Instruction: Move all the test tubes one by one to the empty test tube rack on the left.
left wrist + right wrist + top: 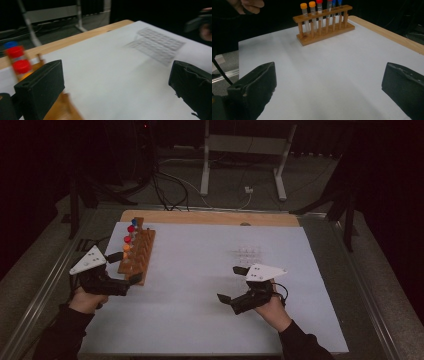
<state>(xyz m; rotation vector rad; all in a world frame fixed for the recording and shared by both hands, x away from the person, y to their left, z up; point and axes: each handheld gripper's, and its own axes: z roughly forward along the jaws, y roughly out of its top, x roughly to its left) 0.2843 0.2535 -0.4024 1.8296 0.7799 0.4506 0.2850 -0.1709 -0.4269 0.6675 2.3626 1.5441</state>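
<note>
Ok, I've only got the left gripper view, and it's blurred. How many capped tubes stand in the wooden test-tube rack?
Observer: I count six clear tubes in the right gripper view, in one row in the wooden test-tube rack.
Operator: Which cap colours are at the end nearest the person?
Observer: Two orange caps.
Operator: Is the right gripper holding anything?
Observer: No. The right gripper is open and empty over the white mat.
</note>
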